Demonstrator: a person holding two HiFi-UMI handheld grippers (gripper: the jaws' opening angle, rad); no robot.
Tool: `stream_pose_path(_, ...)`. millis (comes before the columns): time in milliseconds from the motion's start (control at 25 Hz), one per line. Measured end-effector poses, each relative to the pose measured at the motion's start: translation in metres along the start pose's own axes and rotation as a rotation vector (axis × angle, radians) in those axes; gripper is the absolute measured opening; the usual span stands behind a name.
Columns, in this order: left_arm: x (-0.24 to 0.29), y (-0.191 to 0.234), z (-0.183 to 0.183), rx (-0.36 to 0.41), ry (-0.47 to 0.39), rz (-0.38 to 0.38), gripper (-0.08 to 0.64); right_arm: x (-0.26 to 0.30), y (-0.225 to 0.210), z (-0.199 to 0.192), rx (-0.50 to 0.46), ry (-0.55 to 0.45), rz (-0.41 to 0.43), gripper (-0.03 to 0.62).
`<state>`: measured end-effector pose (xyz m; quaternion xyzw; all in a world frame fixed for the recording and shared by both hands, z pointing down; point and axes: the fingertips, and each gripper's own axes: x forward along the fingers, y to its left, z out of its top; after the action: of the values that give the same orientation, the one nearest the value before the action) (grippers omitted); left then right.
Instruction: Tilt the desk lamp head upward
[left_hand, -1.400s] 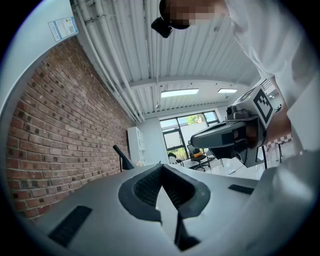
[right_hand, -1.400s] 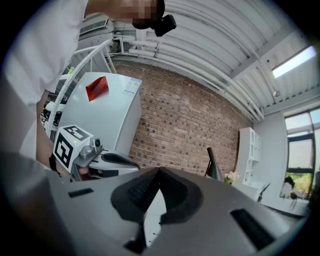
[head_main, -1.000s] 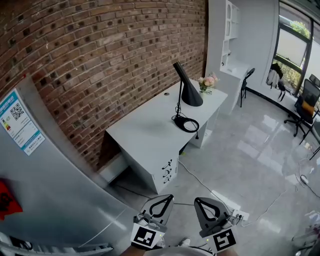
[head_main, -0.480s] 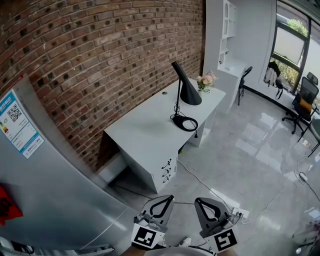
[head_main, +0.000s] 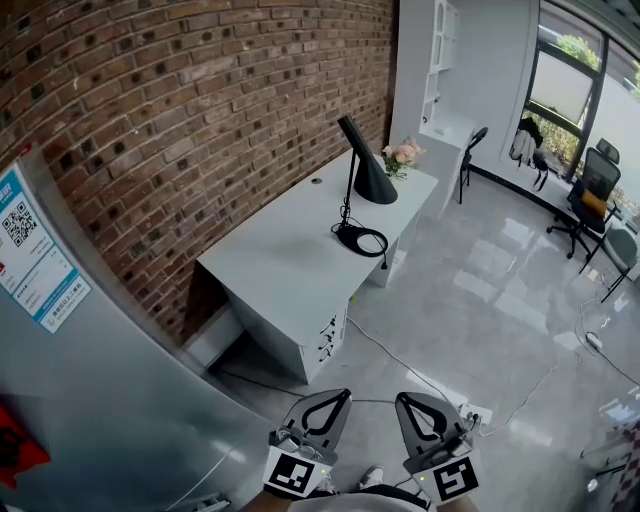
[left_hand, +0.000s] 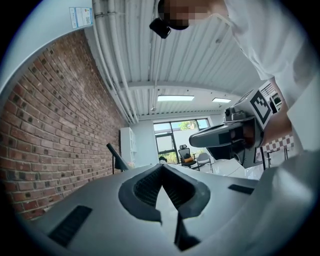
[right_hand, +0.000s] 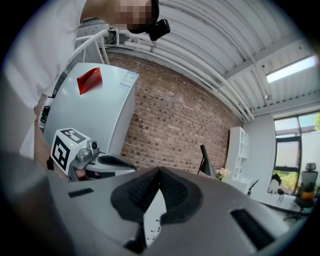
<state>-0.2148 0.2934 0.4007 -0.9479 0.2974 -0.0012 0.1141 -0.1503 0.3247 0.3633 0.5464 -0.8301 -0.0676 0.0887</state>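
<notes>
Item: desk lamp (head_main: 350, 205). Stands on white desk (head_main: 270, 270), toward end near flowers (head_main: 402, 153). Well ahead of my tools, open floor between.
Lamp head (head_main: 370, 175): black cone, long axis slanted, narrow end high, mouth down toward flowers.
Left gripper (head_main: 338, 398): jaws together, nothing between.
Right gripper (head_main: 407, 400): tips met, empty.
Both low, close to my body, side by side. Lamp roughly straight ahead, left marginally more in line.
Judgement: must close in before any tilt.
</notes>
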Motion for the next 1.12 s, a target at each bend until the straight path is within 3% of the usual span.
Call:
stream_pose_path(600,-0.022,0.004,-0.016,-0.033,-0.018,-0.082,0.008,0.001,0.028,-0.004,0.005,0.041,-0.081,0.012)
stream_pose_path(1120,0.02,0.017,-0.029,-0.039,0.01,-0.031,0.008,0.028,-0.018,-0.015,0.019,0.016,-0.041,0.012)
